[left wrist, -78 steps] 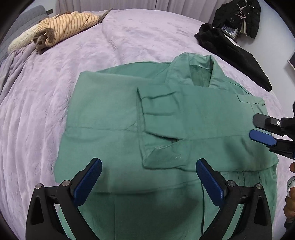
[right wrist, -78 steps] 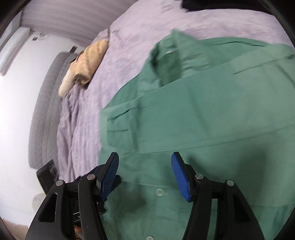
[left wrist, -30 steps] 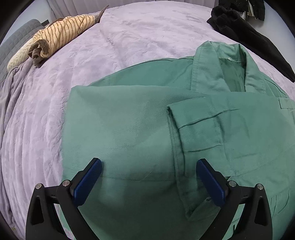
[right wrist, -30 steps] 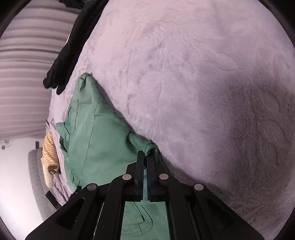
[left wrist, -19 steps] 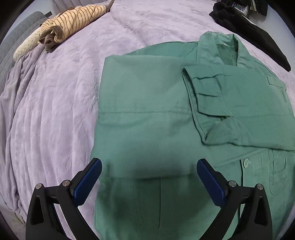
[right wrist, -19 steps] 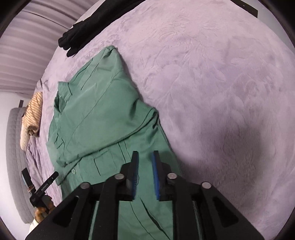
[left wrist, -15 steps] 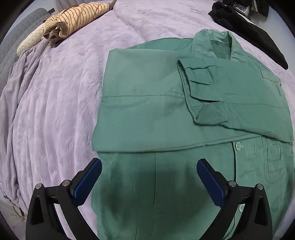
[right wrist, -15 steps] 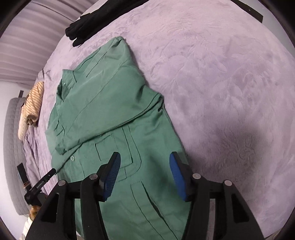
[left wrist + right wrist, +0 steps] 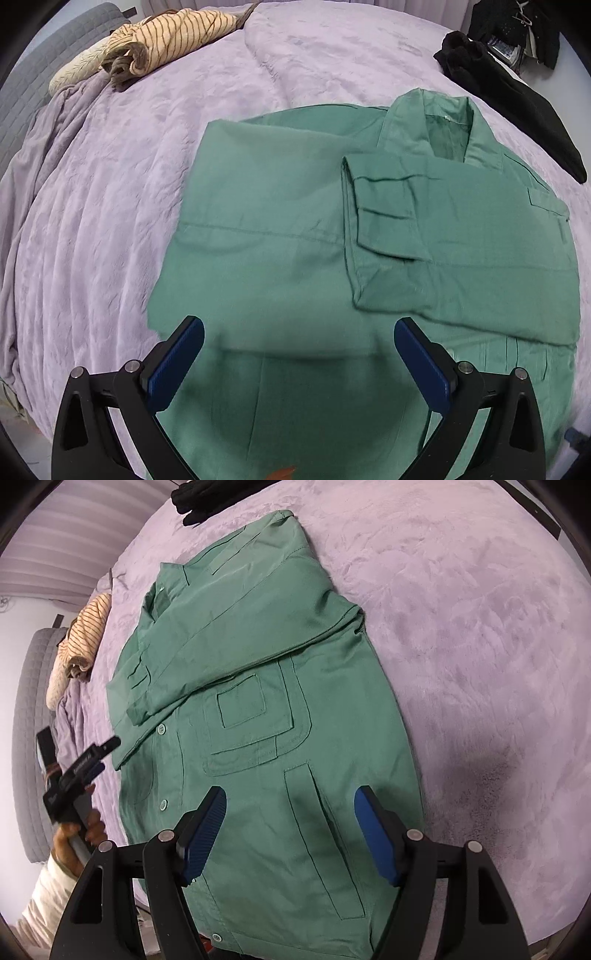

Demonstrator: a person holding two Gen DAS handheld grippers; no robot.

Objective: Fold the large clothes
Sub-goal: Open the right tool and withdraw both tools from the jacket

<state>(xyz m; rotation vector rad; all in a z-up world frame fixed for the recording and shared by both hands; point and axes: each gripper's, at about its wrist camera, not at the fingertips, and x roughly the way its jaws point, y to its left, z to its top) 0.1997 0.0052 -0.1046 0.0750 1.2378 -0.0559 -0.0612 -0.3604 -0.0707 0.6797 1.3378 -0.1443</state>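
A large green button-up jacket (image 9: 295, 229) lies flat on the purple bedspread (image 9: 110, 184), collar at the far end, both sleeves folded across its chest. It also shows in the right wrist view (image 9: 258, 701), with a chest pocket and buttons. My left gripper (image 9: 299, 354) is open and empty, hovering over the jacket's lower left part. My right gripper (image 9: 291, 830) is open and empty above the jacket's lower hem area. The left gripper also shows in the right wrist view (image 9: 92, 757), held in a hand at the jacket's left edge.
A striped beige garment (image 9: 162, 33) lies bunched at the bed's far left. Black clothing (image 9: 509, 96) lies at the far right. A grey quilted headboard (image 9: 22, 96) borders the left. Bare bedspread (image 9: 480, 646) stretches right of the jacket.
My right gripper let go of the jacket's edge, opened wide and drew back over the hem. My left gripper moved in over the jacket's lower left and stayed open.
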